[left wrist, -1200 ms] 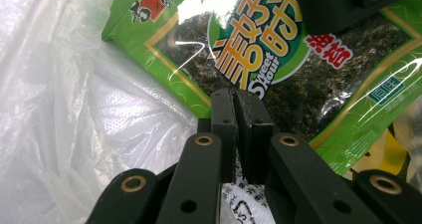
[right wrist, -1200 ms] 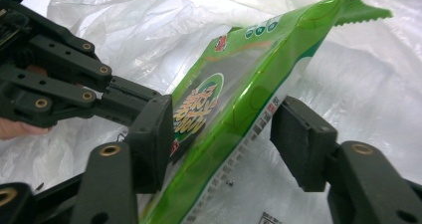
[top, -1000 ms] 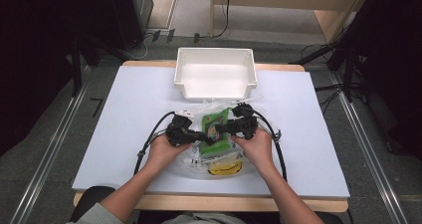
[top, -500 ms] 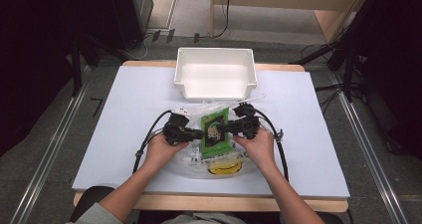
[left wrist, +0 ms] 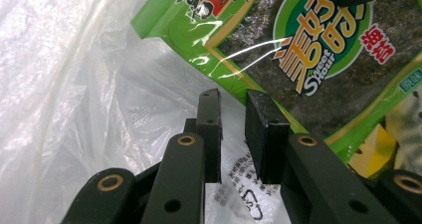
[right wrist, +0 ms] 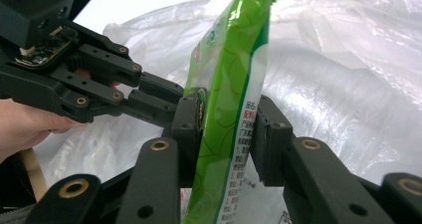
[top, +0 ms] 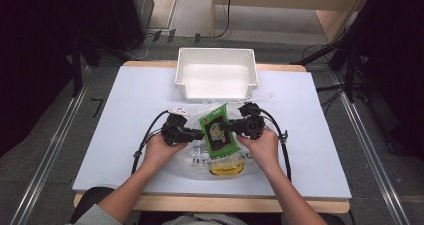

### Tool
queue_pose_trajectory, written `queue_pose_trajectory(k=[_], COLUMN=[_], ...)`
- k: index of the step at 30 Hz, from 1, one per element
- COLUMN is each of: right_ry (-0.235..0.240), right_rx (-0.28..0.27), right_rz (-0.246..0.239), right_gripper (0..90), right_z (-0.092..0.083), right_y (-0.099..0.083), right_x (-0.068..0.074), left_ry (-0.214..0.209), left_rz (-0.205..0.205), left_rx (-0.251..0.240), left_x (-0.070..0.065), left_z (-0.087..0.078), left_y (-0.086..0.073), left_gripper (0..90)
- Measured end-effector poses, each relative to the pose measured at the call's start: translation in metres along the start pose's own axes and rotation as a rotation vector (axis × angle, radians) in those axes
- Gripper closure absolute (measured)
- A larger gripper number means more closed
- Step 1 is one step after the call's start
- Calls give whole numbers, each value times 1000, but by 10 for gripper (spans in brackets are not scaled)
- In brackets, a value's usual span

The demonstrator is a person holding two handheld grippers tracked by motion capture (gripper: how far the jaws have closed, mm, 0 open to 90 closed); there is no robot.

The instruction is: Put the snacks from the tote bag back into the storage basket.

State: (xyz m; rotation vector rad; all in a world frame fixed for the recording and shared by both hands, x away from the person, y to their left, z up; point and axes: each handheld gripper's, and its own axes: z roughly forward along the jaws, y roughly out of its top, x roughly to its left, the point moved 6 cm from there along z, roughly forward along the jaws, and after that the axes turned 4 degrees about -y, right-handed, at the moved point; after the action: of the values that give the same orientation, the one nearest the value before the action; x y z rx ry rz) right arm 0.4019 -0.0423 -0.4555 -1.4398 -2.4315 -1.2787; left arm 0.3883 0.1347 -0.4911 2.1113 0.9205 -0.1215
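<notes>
One flat green foil snack packet point(top: 218, 129) stands on edge between my right gripper point(right wrist: 226, 122), whose jaws have just been closing on its sides, over the crumpled clear plastic bag point(top: 197, 157). My left gripper point(left wrist: 233, 104), jaws just opening and empty, sits beside the packet's edge.

Glossy film, thin plastic, matt black jaws

A glossy green foil-like snack packet point(top: 218, 131) is being seen on a crinkled, translucent thin plastic bag point(left wrist: 74, 84); matt black hard plastic with brass-coloured rivets is being shown by the right gripper point(right wrist: 226, 129), while a smooth white plastic bin point(top: 216, 73) is standing on the matt white table point(top: 125, 100).
</notes>
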Motion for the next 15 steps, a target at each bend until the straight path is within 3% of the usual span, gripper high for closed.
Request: queue_pose_trajectory(k=[15], right_ry=[-5], right_rx=[-55], right_rz=[-30], right_gripper=[733], right_z=[-14], right_y=[7], right_x=[7], left_ry=[-37], left_rz=[-10], left_rx=[3], left_x=[-3], left_z=[0], left_y=[-1], left_gripper=[704])
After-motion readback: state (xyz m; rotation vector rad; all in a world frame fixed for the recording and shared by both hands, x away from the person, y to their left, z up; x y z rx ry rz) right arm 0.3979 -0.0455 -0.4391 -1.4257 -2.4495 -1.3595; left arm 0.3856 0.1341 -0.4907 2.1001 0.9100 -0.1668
